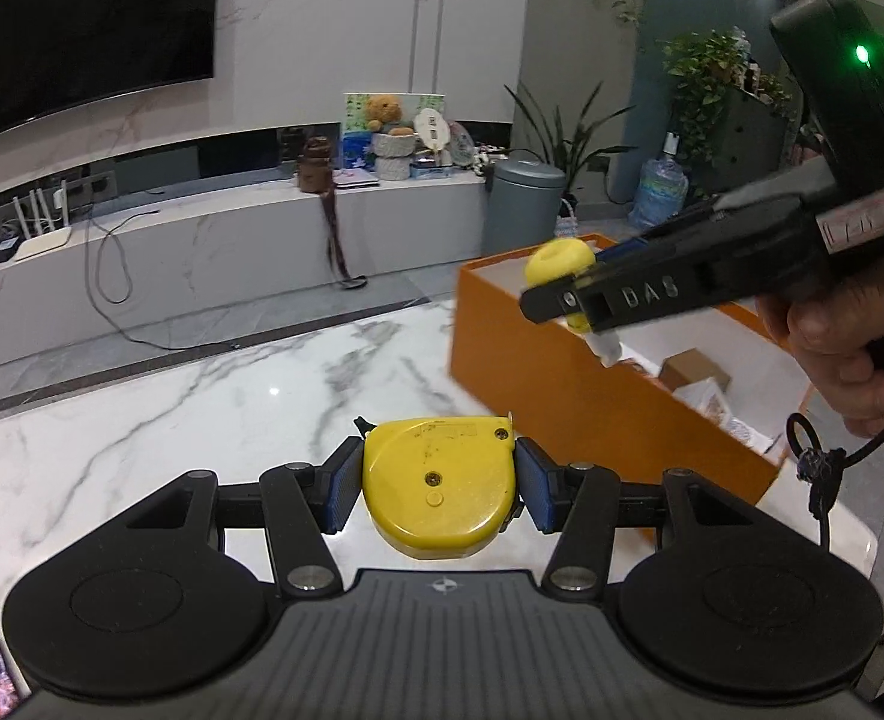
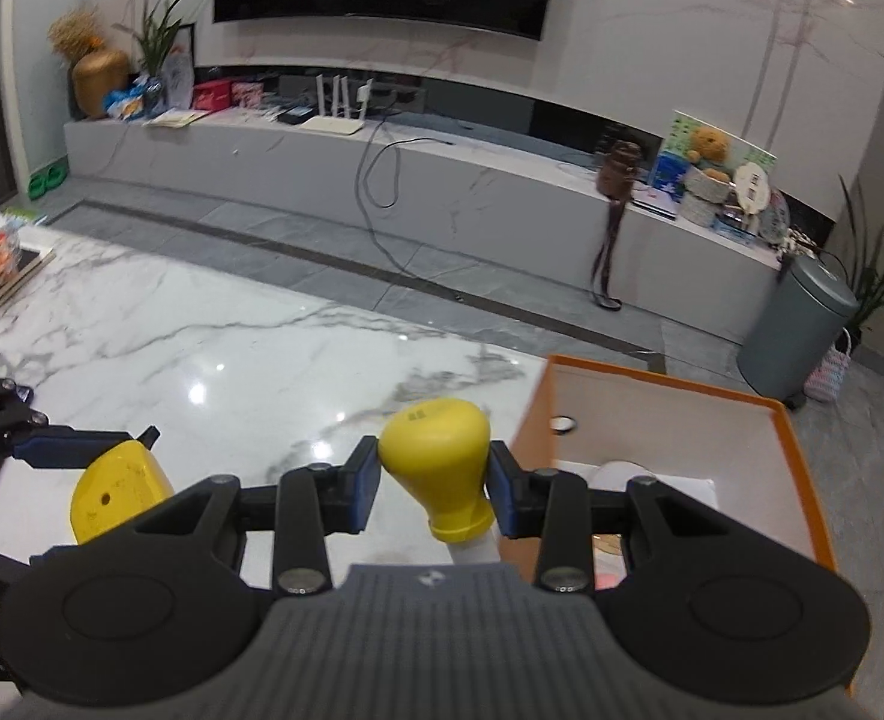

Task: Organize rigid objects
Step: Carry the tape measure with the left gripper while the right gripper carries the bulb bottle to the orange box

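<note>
The right gripper (image 2: 432, 483) pinched the yellow-capped bottle (image 2: 435, 462) at the orange box's (image 2: 802, 480) left edge, nearer it; the left gripper (image 1: 438, 483) clamped the tape measure (image 1: 438, 480) above the desk (image 1: 201, 408), box to its right.

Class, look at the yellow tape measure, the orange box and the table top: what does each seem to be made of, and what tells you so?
Tape measure: likely hard moulded plastic, dull and scuffed, with a screw in its face.
Orange box: probably stiff card; thin straight walls, matt colour.
Table top: marble or a marble look; grey veins, glossy with lamp glints.
</note>
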{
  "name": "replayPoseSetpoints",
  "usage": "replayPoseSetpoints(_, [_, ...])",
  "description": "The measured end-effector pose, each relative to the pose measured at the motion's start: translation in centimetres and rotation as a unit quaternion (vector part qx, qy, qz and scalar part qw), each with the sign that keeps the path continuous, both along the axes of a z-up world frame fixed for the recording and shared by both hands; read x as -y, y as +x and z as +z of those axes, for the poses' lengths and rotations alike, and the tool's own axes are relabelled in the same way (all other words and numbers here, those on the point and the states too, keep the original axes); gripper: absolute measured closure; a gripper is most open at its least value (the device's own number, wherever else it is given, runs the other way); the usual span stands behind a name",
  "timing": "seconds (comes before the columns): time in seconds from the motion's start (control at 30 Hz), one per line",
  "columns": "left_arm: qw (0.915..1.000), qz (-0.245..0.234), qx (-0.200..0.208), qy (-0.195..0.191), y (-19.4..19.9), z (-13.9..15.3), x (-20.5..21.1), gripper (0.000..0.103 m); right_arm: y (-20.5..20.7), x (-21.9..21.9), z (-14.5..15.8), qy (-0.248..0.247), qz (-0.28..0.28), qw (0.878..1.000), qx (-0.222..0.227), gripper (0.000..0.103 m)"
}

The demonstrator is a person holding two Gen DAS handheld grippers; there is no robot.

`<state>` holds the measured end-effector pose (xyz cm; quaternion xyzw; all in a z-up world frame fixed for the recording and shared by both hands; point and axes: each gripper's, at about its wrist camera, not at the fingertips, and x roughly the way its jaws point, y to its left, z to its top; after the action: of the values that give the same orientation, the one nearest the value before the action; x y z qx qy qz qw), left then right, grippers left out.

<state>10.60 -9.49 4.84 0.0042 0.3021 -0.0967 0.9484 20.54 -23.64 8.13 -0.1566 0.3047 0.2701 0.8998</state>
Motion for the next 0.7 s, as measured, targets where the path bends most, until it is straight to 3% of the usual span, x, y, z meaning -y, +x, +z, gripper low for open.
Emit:
replayPoseSetpoints(0.43, [0.999, -0.037, -0.018, 0.016, 1.4, -0.4, 5.6, 0.042, 0.8, 5.8, 1.5, 0.04, -0.045, 0.998, 0.002, 0.065])
replayPoseSetpoints(0.7, [0.9971, -0.065, -0.006, 0.039, 3.0, 1.4, 9.3, 0.042, 1.4, 10.0, 2.6, 0.075, -0.084, 0.994, 0.007, 0.065])
